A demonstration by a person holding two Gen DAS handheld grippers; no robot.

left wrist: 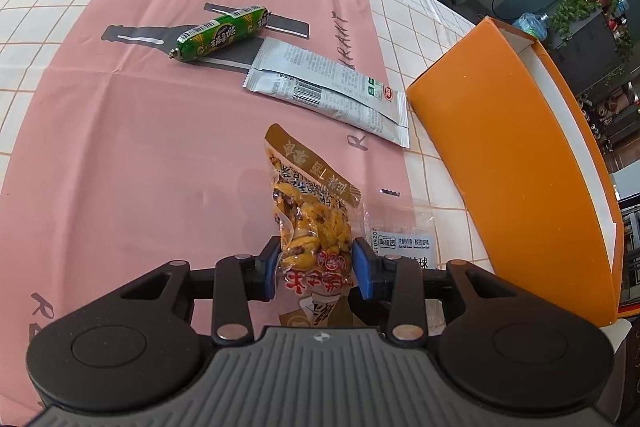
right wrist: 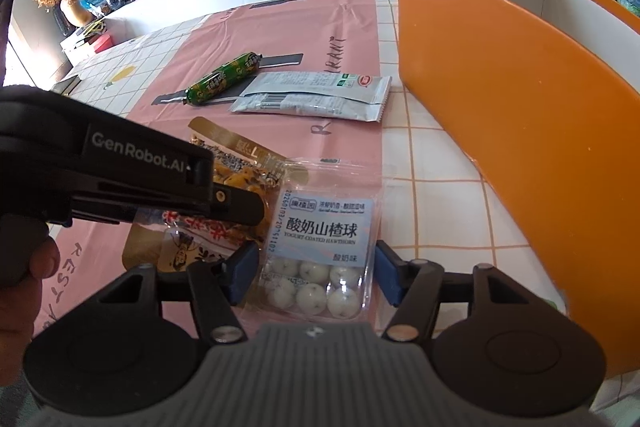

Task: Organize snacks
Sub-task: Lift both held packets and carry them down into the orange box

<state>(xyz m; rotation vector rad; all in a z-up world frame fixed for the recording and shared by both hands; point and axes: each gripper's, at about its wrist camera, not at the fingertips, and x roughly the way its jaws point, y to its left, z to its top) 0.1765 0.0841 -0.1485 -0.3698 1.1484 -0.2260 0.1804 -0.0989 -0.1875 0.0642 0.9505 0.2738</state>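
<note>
My left gripper (left wrist: 316,267) is shut on a yellow snack packet (left wrist: 308,223), with both blue pads against its sides, low over the pink cloth. In the right wrist view the left gripper's black body (right wrist: 120,171) covers part of that packet (right wrist: 240,179). Just right of it lies a clear pack of white yogurt hawthorn balls (right wrist: 320,239), flat on the table. My right gripper (right wrist: 314,277) is open and straddles this pack, pads close to its edges, the pack undeformed. The hawthorn pack (left wrist: 404,241) also peeks out beside the left gripper's right finger.
A tall orange box (right wrist: 500,87), open at the top, stands on the right, also seen in the left wrist view (left wrist: 500,147). Farther back on the pink cloth lie a green sausage (right wrist: 224,79) and two silver packets (right wrist: 312,95). A person's hand (right wrist: 24,267) holds the left gripper.
</note>
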